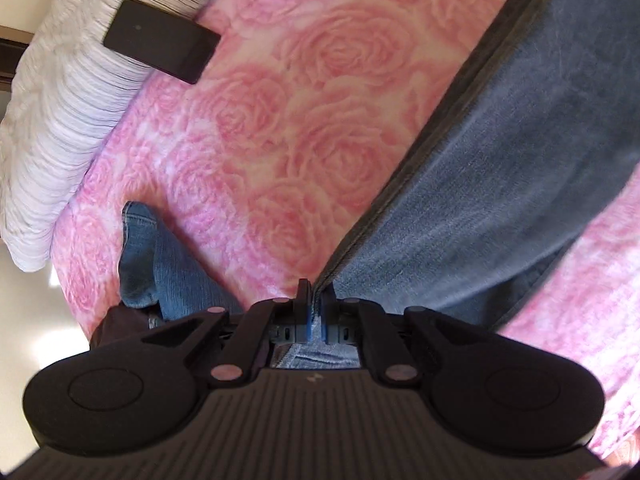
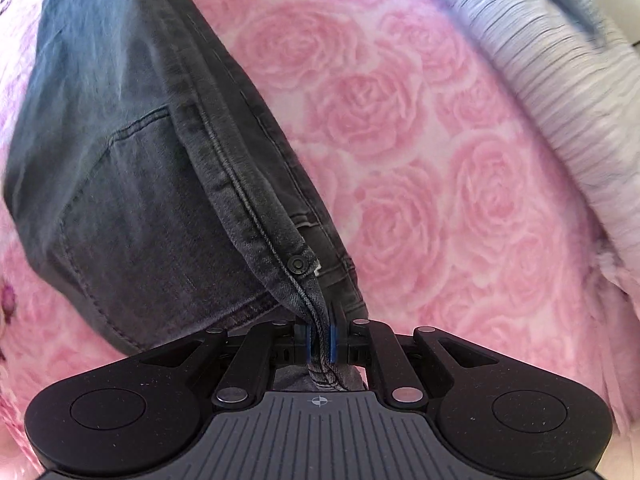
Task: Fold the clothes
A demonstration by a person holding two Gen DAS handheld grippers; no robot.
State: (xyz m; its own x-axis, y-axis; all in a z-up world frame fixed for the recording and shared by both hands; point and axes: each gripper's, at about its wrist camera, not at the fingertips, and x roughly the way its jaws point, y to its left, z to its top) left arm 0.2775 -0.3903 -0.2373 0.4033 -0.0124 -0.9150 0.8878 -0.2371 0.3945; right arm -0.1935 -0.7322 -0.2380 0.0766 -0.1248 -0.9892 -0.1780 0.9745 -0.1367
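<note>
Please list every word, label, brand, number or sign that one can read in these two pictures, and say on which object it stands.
No readable words or numbers.
Right tool body: small crosshair sign, no letters.
Left tool body: tiny pale mark, too small to read.
Grey jeans button: any embossing too small to read.
Black flat object: no visible text.

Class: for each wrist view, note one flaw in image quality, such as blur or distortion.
Left wrist view: the striped bedding is smeared by motion blur and the fisheye bends the frame edges. Right wrist view: the rose blanket looks soft, while the grey jeans show crisp stitching.
</note>
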